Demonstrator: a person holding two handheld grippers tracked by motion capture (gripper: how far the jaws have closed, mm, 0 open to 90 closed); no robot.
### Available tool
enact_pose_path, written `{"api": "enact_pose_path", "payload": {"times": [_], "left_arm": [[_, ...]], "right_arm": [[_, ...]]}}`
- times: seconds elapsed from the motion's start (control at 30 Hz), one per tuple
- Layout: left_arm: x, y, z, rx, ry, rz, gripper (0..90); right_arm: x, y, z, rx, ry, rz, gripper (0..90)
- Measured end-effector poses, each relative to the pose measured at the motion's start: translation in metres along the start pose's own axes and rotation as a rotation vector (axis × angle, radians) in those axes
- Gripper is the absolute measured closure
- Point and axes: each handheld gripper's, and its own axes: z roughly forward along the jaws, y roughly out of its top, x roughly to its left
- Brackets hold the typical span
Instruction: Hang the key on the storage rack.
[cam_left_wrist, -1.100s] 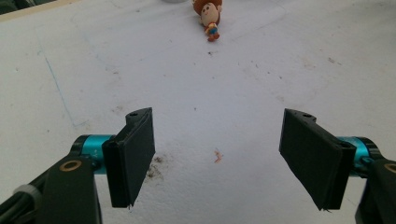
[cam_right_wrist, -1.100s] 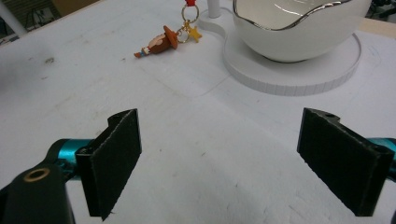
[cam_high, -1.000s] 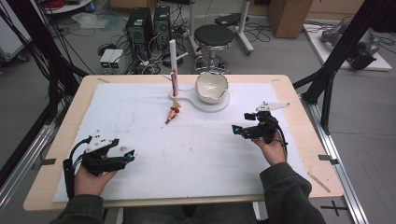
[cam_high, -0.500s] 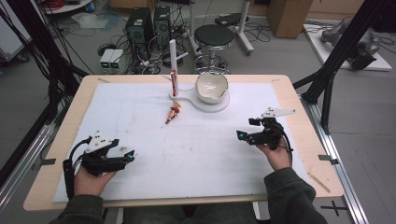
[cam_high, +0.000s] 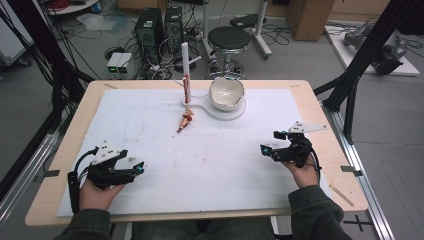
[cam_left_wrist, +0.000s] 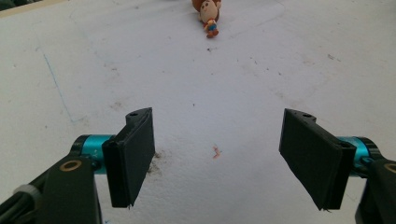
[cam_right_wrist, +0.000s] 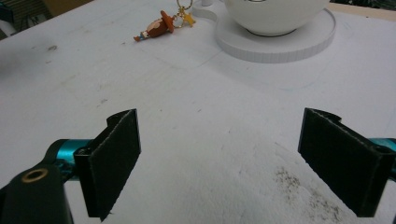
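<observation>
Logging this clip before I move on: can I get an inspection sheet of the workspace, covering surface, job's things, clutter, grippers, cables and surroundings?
Surface: white mat on a wooden table, with faint stains and specks.
Job's things: small figure keychain lying on the mat beside a white stand; white bowl on a round white base.
Clutter: nothing seen.
Grippers: left gripper and right gripper both open, nothing between the jaws.
Cables: black cable loops from the left gripper.
Surroundings: stool, computer towers and floor cables beyond the table.

A small figure keychain (cam_high: 185, 121) lies flat on the white mat near the bowl's stand.
</observation>
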Motion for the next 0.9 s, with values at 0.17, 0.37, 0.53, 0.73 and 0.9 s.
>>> {"api": "enact_pose_path", "payload": {"times": [0.17,0.37,0.53,0.73,0.9], "left_arm": [[0.000,-0.001,0.000,0.003,0.002,-0.001,27.0],[0.001,-0.002,-0.001,0.004,0.001,0.006,27.0],[0.001,-0.004,-0.002,0.003,0.000,-0.002,27.0],[0.001,-0.004,-0.002,0.002,-0.002,0.000,27.0],[0.001,-0.005,-0.003,0.006,-0.004,0.006,27.0]], "right_arm": [[-0.003,-0.005,-0.005,-0.008,-0.008,0.002,12.3],[-0.004,-0.010,-0.010,-0.008,-0.014,0.009,12.3],[-0.005,-0.014,-0.013,-0.009,-0.012,0.013,12.3],[-0.005,-0.018,-0.017,-0.014,-0.014,0.018,12.3],[-0.002,-0.021,-0.019,-0.009,-0.015,0.018,12.3]]}}
